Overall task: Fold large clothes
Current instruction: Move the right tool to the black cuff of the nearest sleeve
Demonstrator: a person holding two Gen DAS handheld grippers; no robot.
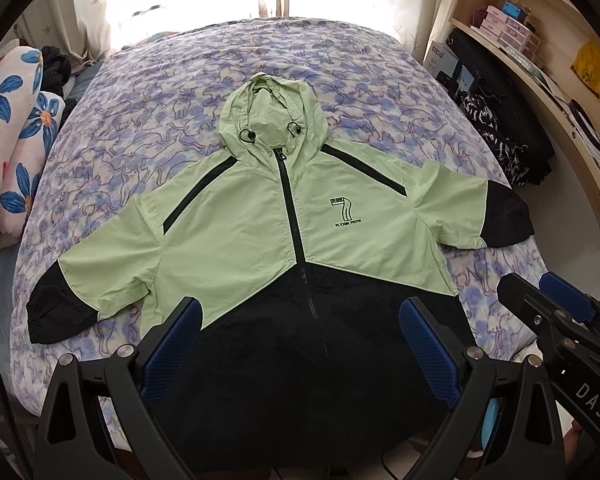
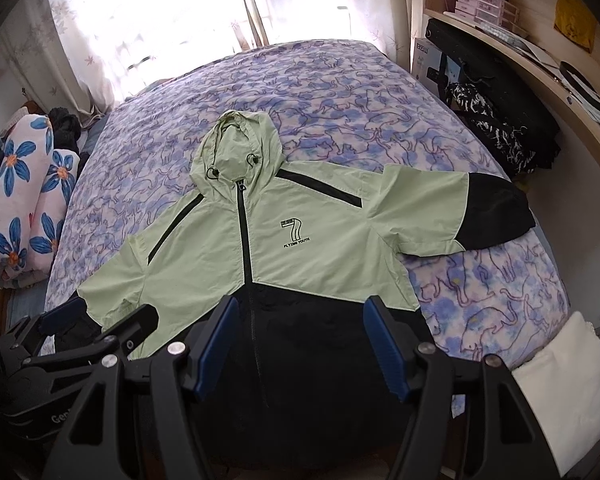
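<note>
A hooded jacket (image 1: 240, 232) (image 2: 320, 256), light green above and black below, lies face up and zipped on the bed, hood toward the window and both sleeves spread out. My left gripper (image 1: 300, 340) hovers open over the black hem, its blue pads (image 1: 176, 344) wide apart and holding nothing. My right gripper (image 2: 302, 340) is open too, above the same hem area, nothing between its pads (image 2: 384, 344). Each gripper shows in the other's view: the right gripper (image 1: 540, 292) near the jacket's right corner, the left gripper (image 2: 96, 316) by the left sleeve cuff.
The bed has a purple cat-print cover (image 1: 180, 92) (image 2: 480, 280). Rolled floral bedding (image 1: 12, 140) (image 2: 32, 200) lies on the left. On the right stand a wooden shelf (image 1: 540, 72), dark bags (image 2: 500, 128) and a white cushion (image 2: 572, 392). Curtains (image 2: 140, 20) hang behind.
</note>
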